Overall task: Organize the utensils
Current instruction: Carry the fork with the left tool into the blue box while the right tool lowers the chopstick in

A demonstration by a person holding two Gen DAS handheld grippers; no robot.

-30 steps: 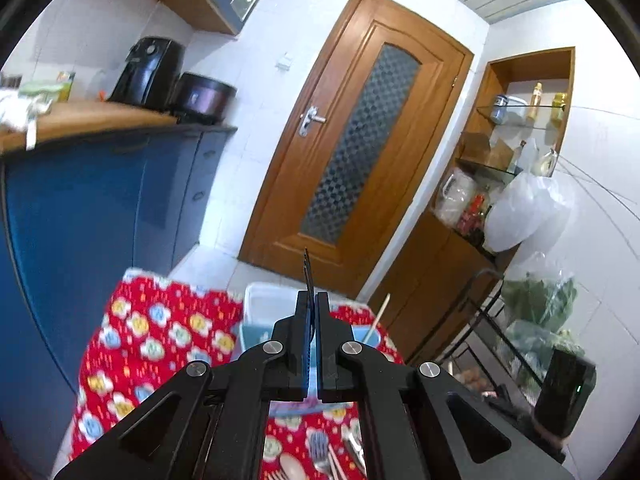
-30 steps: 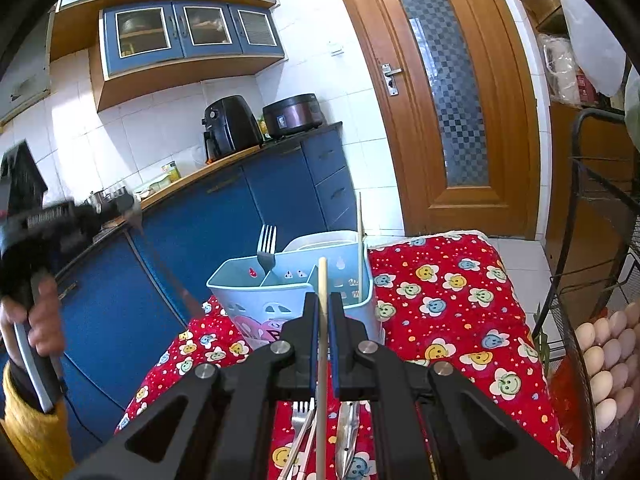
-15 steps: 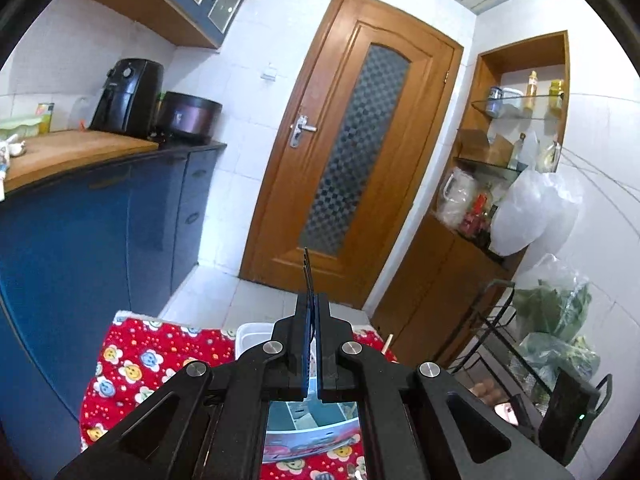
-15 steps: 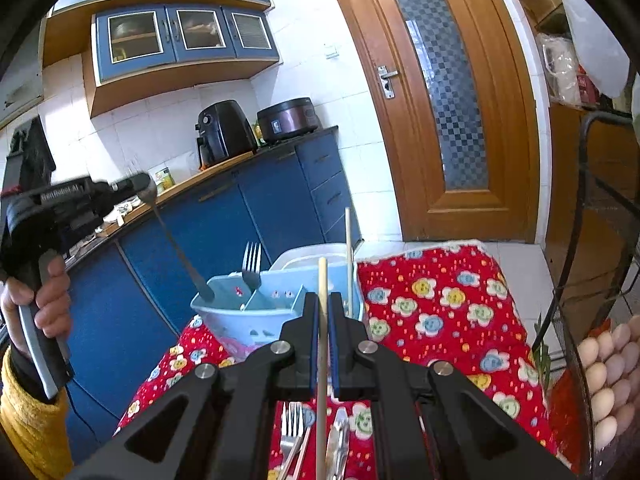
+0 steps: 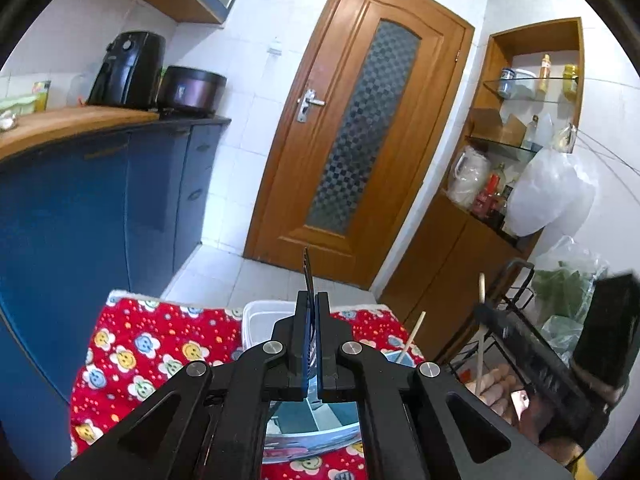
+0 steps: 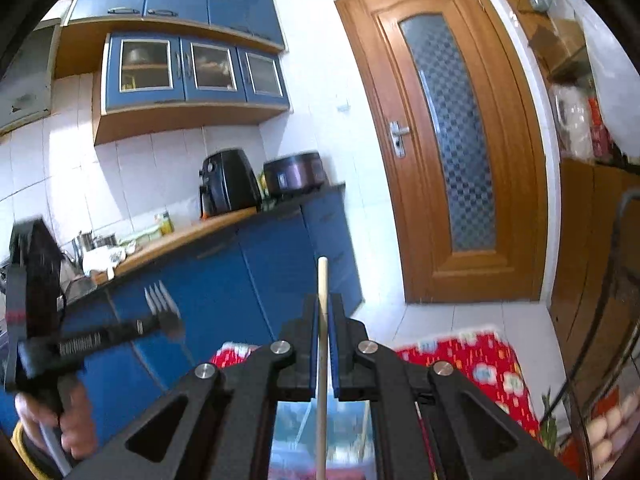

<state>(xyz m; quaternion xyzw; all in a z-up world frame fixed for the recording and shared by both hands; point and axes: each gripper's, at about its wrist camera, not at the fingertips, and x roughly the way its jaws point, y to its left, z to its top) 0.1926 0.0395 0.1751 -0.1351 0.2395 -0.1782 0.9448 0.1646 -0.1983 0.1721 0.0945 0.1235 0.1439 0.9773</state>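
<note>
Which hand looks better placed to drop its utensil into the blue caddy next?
Probably left: the left gripper holds its fork right above the caddy; the right gripper with its chopstick looks equally close, though blurred.

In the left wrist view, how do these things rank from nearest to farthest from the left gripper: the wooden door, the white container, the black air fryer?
From the left gripper, which is shut on a fork:
1. White container: directly below the fingertips, on the red cloth.
2. Black air fryer: far left, on the counter.
3. Wooden door: straight ahead, at the room's far end.
</note>
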